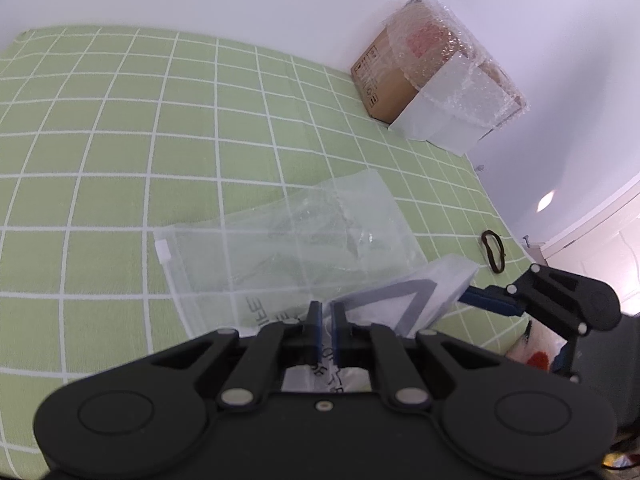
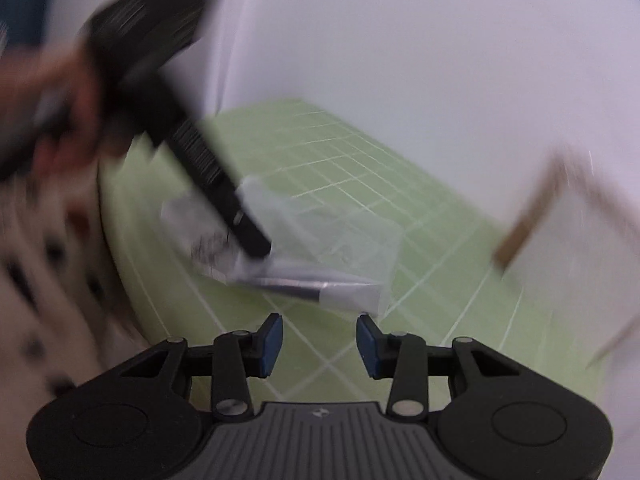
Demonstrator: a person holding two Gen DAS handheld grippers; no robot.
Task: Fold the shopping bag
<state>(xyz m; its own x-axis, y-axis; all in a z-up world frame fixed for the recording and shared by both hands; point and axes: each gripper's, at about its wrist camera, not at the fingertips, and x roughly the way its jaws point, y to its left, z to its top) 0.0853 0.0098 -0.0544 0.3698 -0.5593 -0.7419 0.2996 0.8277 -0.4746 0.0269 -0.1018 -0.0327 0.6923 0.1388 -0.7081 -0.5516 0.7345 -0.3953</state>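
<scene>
A translucent shopping bag (image 1: 288, 240) with a white zip slider lies flat on the green checked sheet (image 1: 120, 140). Its near part is a white fold with a grey V mark (image 1: 408, 296). My left gripper (image 1: 326, 318) is shut on the bag's near edge, and white plastic shows between its blue pads. My right gripper (image 1: 476, 298) reaches in from the right, its fingertips beside the white fold's corner. In the blurred right wrist view that gripper (image 2: 320, 344) stands open with nothing between its pads, just short of the bag (image 2: 328, 236). There the left gripper (image 2: 256, 246) presses on the bag.
A cardboard box (image 1: 436, 76) wrapped in bubble film stands against the white wall at the back right. A black hair tie (image 1: 494, 250) lies near the sheet's right edge. A person's hand and spotted garment (image 2: 40, 320) fill the left of the right wrist view.
</scene>
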